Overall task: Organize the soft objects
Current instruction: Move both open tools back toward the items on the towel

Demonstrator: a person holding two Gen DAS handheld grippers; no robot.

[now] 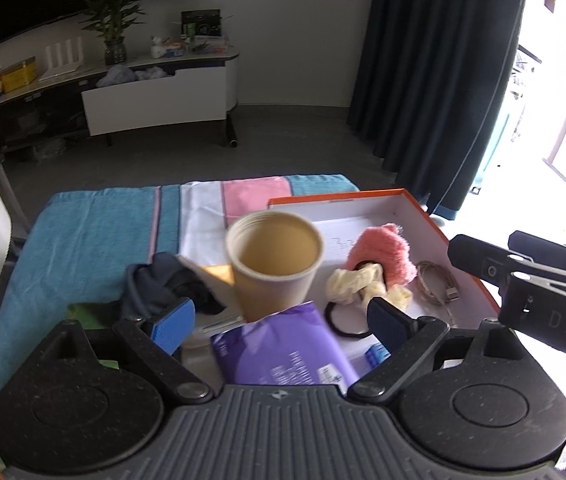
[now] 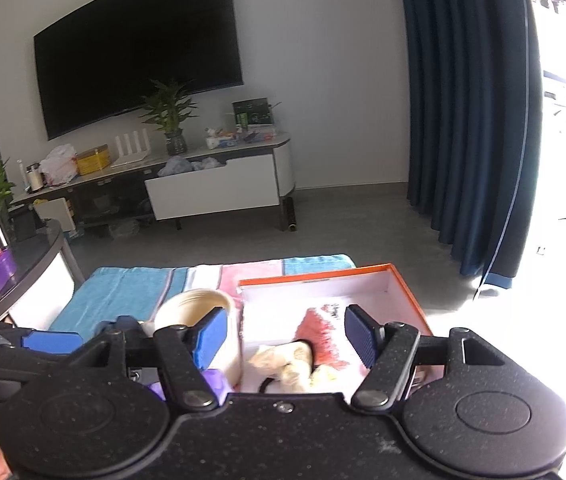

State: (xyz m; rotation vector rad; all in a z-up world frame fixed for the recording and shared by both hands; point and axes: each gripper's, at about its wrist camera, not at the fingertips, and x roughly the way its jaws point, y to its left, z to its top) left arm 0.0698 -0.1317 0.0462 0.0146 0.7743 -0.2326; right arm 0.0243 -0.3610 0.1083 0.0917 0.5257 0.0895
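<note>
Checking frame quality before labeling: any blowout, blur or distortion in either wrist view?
Left wrist: window at right edge blown out; paper cup slightly motion-blurred; fisheye bends the TV stand. Right wrist: right side washed white beside the curtain; pink fuzzy item in the orange box smeared.

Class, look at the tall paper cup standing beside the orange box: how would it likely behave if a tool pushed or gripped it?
The paper cup looks empty and tall for its base, so a push near its rim would probably tip it. Its thin wall would likely dent under a firm squeeze. On its side it may roll in a curve, since it tapers.
</note>
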